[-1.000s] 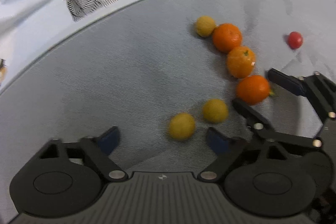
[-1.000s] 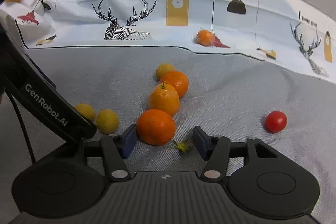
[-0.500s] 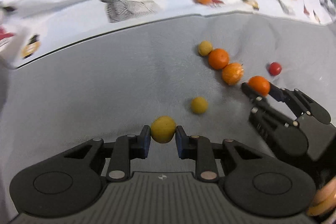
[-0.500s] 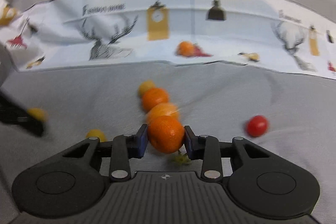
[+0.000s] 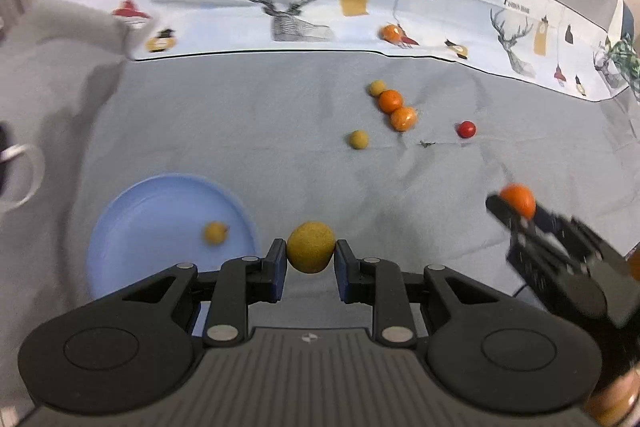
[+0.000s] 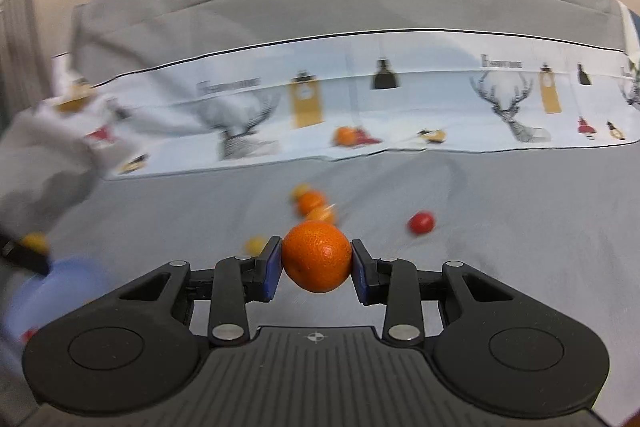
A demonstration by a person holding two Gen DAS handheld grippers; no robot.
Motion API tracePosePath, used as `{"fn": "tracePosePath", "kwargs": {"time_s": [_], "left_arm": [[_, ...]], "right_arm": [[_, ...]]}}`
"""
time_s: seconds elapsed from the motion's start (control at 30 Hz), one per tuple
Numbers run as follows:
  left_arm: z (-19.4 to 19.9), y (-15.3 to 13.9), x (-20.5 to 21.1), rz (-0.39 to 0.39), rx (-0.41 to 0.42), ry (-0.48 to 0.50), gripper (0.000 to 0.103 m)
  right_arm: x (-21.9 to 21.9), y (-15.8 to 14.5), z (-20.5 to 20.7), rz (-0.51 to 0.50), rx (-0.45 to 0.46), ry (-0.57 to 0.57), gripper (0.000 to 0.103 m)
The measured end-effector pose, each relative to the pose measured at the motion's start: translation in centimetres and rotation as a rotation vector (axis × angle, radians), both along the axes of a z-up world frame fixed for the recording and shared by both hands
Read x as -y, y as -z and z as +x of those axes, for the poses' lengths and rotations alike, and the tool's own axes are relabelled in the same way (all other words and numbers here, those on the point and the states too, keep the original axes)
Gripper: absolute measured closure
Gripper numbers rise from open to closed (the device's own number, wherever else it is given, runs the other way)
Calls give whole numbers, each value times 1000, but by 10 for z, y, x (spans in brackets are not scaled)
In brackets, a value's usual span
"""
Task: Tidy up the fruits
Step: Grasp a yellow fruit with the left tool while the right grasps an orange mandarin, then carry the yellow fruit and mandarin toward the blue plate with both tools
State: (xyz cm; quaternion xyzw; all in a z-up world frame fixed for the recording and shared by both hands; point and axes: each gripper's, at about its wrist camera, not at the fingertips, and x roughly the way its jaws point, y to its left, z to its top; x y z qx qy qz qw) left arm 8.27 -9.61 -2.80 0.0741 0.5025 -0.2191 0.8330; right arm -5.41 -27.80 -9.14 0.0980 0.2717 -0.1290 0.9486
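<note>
The step in hand looks like a carry: each gripper has a fruit lifted clear of the grey cloth-covered surface (image 5: pixel 248 131), and the round pale-blue plate (image 5: pixel 132 211) at the near left is the likely place for at least one of them. To do it well, the person would bring the left gripper (image 5: pixel 311 259) over the open middle of the plate, well inside its rim, lower it until the fruit is just above the plate, and only then let the jaws part, since a round fruit dropped from a height will roll. A small yellow fruit (image 5: pixel 216 233) already lies in the plate towards its right side, so the release should be beside it, not on it.

The left gripper's jaws have just been closing and are drawn nearly together, its blue pads pinching a rough-skinned round yellow fruit (image 5: pixel 311 247) at its widest part. The right gripper (image 6: pixel 316 265) has likewise just been closing and pinches a glossy round orange fruit (image 6: pixel 316 255) squarely between its pads.

Left on the cloth, farther off, are a yellow fruit alone (image 5: pixel 358 139), a touching row of a small yellow fruit (image 5: pixel 377 87) and two orange ones (image 5: pixel 396 109), and a small red tomato (image 5: pixel 466 129) apart on the right.
</note>
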Motion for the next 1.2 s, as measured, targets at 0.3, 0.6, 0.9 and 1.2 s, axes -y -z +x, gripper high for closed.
{"fn": "tracePosePath", "kwargs": {"time_s": [0.3,0.6,0.9,1.2], "left_arm": [[-72,-18,-75,32,58,-122,75],[-122,-6,-126,-13,59,-191,75],[-133,-14,-144,-64,95,-181,75],[-136,-16,-149,-86,114,-173,75]], "right_arm": [[-89,-42,-44,32,4,-255,66],[-146,-62,-67,-42,-23,-387,66],[-169,-70,-76,-117,-27,-390,66],[-179,-71,-75,-155,-46,-402,66]]}}
